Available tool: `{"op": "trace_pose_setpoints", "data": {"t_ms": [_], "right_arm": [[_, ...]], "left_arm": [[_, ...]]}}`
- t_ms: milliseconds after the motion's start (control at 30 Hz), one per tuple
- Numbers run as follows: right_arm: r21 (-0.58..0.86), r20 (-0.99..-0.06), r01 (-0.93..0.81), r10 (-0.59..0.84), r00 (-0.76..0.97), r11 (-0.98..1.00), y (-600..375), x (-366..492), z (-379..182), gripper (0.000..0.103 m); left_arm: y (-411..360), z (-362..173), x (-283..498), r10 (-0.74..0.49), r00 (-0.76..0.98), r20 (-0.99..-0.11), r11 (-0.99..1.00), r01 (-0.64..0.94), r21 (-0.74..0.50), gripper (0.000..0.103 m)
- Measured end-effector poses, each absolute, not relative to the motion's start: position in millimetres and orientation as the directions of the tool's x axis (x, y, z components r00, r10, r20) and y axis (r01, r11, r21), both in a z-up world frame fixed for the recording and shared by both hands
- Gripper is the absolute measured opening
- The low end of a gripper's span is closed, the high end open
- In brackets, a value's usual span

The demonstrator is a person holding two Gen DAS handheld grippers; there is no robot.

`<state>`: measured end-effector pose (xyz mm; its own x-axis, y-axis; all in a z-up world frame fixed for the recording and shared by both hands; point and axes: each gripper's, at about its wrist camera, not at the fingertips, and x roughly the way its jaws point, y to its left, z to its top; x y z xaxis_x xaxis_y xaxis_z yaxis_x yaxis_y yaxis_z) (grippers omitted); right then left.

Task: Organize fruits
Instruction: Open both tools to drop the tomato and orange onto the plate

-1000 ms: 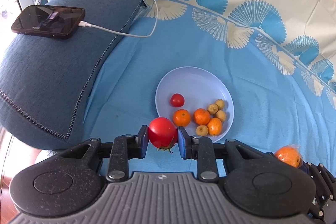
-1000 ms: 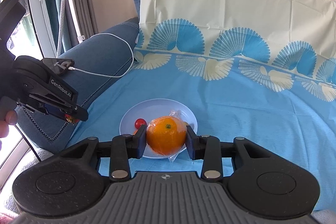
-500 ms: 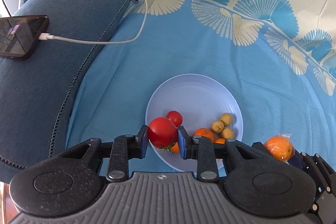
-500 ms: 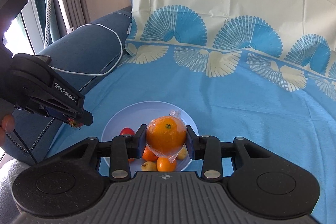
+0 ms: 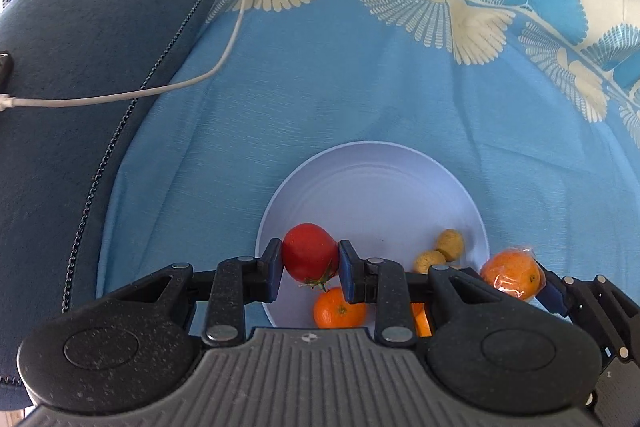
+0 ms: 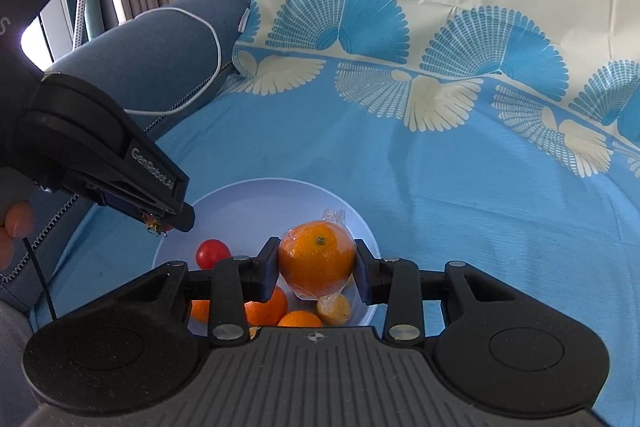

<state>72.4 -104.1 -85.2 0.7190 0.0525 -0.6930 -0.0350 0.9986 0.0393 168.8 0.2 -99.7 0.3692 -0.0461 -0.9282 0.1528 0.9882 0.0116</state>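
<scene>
The left gripper [image 5: 310,263] is clamped on a red tomato [image 5: 310,251], its green calyx pointing down toward the plate [image 5: 372,183]. The right gripper [image 6: 316,265] is pinched on a plastic-wrapped orange [image 6: 316,259], stem dimple up and a twist of film sticking out at 12 o'clock.

What matters for the release is that both fruits hang above the pale plate, not beside it. In the left wrist view the tomato sits over the plate's rim at about 8 o'clock, with a mandarin [image 5: 339,309] directly beneath at 6 o'clock. From the right wrist view the orange hovers over the near half of the plate, crowded below by mandarins [image 6: 272,305] and a small yellowish fruit [image 6: 334,309]. The bare part of the plate lies toward 12 o'clock from both claws, so a short forward shift looks wise before letting go.

The tomato is smooth, glossy and round, likely to roll. The orange's wrap is loose and wrinkled and may cling to the pads. A smaller tomato [image 6: 212,253] lies at the plate's 9 o'clock side.

The plate rests on a blue patterned cloth [image 5: 320,87].
</scene>
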Motion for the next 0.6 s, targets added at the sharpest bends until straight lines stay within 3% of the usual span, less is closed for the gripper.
{"op": "trace_pose_setpoints", "data": {"t_ms": [333, 400, 433, 467, 500, 600], "right_arm": [[0.008, -0.723, -0.079, 0.061, 0.688, 0.997, -97, 90, -101, 0.039], [0.004, -0.725, -0.083, 0.060, 0.686, 0.997, -97, 92, -102, 0.040], [0.006, -0.725, -0.087, 0.064, 0.685, 0.996, -97, 94, -102, 0.041], [0.014, -0.723, -0.095, 0.076, 0.687, 0.995, -97, 94, -101, 0.056], [0.017, -0.721, -0.103, 0.083, 0.688, 0.995, -97, 94, -99, 0.074], [0.009, -0.693, -0.103, 0.080, 0.717, 0.995, -97, 83, -88, 0.091]], "left_arm": [[-1, -121, 178, -0.013, 0.350, -0.937, 0.984, 0.171, 0.050, 0.033], [-1, -119, 178, -0.004, 0.374, -0.928, 0.981, 0.182, 0.069, 0.058], [-1, -115, 177, 0.000, 0.392, -0.920, 0.980, 0.182, 0.078, 0.087], [1, -110, 174, 0.001, 0.421, -0.907, 0.981, 0.175, 0.082, 0.103], [4, -103, 169, -0.007, 0.451, -0.893, 0.982, 0.170, 0.078, 0.103], [13, -90, 158, -0.012, 0.467, -0.884, 0.983, 0.167, 0.075, 0.103]]}}
